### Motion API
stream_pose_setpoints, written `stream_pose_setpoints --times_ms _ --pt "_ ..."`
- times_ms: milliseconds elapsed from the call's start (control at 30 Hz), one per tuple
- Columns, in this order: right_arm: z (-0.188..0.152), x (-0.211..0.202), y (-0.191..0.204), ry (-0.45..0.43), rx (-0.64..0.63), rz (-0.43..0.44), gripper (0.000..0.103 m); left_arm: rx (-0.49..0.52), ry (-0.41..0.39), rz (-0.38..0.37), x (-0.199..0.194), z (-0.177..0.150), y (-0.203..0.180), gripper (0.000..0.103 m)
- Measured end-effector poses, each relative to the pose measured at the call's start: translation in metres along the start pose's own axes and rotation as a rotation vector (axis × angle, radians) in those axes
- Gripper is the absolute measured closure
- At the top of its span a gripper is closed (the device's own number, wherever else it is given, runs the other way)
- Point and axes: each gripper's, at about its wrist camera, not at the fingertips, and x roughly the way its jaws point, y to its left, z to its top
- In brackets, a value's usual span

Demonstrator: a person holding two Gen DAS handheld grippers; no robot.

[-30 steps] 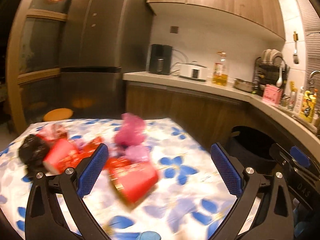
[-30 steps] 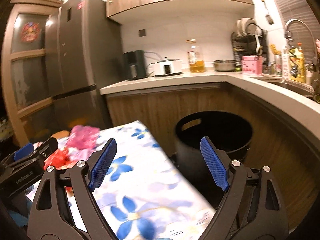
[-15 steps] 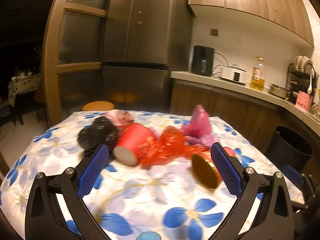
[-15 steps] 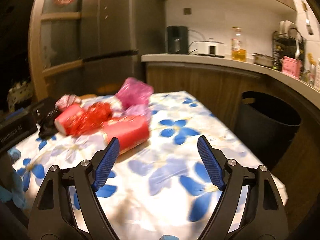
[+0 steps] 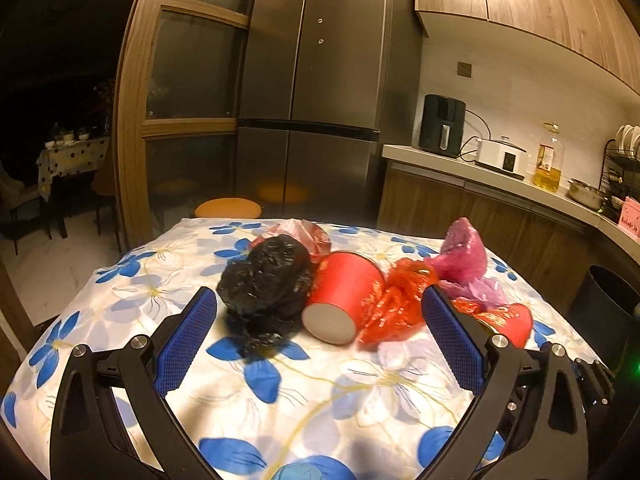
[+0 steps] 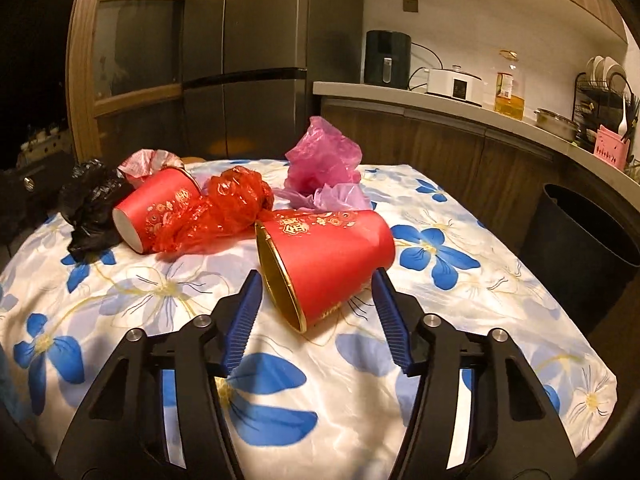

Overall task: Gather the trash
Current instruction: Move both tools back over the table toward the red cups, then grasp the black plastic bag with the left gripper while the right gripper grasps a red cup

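Right wrist view: my right claw (image 6: 316, 312), spread wide and empty, straddles the toppled red paper cup with gold rim (image 6: 326, 262) on the floral tablecloth (image 6: 500, 320), long axis crosswise, mouth leftward; my left claw (image 5: 320, 338), likewise spread, hangs farther off.

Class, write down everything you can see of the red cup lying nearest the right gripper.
The red cup looks like paper, with gold printed patterns on its side and a gold lining and rim. It lies on its side on the flowered tablecloth, its open mouth turned toward the camera and to the left, its base pointing away to the right. It looks empty and undented. A red plastic bag lies against its far side. The open right gripper frames its near end without gripping it.
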Motion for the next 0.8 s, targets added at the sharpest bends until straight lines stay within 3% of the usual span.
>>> stream_pose_setpoints --times_ms 400,600,800 --pt "-0.001 0.019 -0.01 0.055 0.051 -0.034 0.074 -0.043 0.022 0.007 0.012 0.004 0.013 0.005" --pt "-0.001 0.015 -0.019 0.045 0.056 -0.046 0.096 -0.054 0.031 0.025 0.018 0.008 0.02 0.005" --pt "-0.001 0.005 -0.034 0.027 0.07 -0.069 0.1 -0.071 0.05 0.049 0.03 0.014 0.028 0.005"
